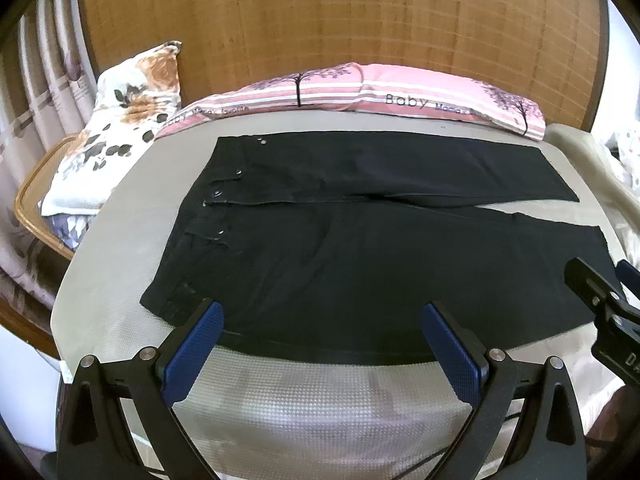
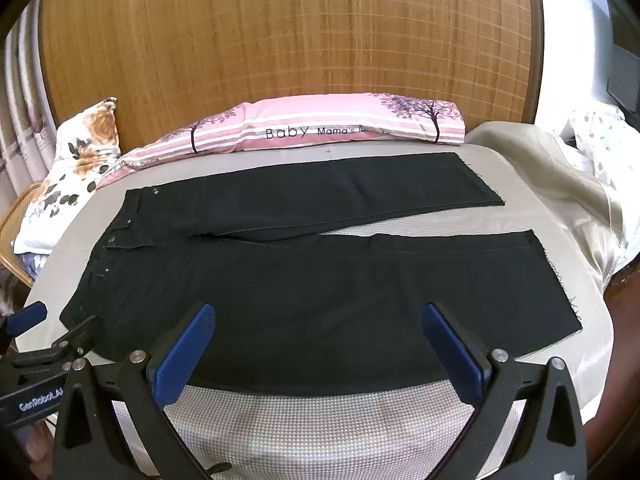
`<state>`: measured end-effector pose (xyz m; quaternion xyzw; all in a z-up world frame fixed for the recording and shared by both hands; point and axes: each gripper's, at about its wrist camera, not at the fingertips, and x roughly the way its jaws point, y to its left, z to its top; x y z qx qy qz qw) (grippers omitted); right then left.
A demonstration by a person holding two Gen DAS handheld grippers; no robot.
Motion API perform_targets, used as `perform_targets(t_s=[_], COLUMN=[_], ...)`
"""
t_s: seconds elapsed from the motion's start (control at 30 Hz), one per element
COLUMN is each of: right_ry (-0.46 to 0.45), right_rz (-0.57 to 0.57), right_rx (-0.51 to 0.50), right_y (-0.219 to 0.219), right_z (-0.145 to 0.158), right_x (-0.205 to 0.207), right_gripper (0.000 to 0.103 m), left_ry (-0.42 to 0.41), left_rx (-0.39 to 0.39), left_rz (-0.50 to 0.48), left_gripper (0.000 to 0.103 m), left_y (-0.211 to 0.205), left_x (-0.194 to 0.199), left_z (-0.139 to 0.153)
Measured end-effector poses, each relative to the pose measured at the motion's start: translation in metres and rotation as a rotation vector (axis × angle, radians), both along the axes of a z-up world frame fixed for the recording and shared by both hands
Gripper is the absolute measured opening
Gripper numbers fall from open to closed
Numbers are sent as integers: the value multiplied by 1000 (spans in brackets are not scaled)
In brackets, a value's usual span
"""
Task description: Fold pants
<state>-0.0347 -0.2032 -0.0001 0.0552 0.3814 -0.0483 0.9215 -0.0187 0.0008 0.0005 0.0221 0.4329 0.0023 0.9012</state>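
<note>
A pair of black pants (image 1: 360, 248) lies flat on a bed (image 1: 304, 400) covered in a pale textured sheet, its long axis running left to right — waistband at the left, both leg hems at the right. The legs lie side by side, touching near the crotch and parting slightly toward the hems, where a sliver of sheet shows between them. Metal buttons mark the waistband end.

The left tool (image 1: 322, 344) hangs over the near edge of the pants by the waistband end, its blue-padded fingers (image 1: 196, 344) spread wide and gripping nothing. The right tool (image 2: 316, 344) hangs over the near leg farther toward the hems, likewise wide apart and empty.

Behind the pants, a pink striped pillow (image 2: 328, 126) printed with trees and the word "Baby" rests against a woven headboard (image 2: 288, 32); a floral pillow (image 1: 120, 136) sits at the far left.

Only the right wrist view takes in both frayed hems in full and a cream blanket (image 2: 560, 184) bunched at the right of the bed — the left wrist view shows the waistband buttons more plainly, along with a wooden chair frame (image 1: 36, 208) beside the bed. Each view catches the other tool at its edge.
</note>
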Motion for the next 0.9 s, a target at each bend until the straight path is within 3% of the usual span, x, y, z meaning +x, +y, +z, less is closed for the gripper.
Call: perform_targets(t_s=[0.9], right_ry=[-2], right_rz=[-1], right_rx=[1], right_y=[2], right_z=[-5], right_x=[2], right_gripper=[103], left_ry=[39], left_rx=[-15], left_rz=[9], left_gripper=[99], left_y=[8], left_x=[10], left_z=[-11])
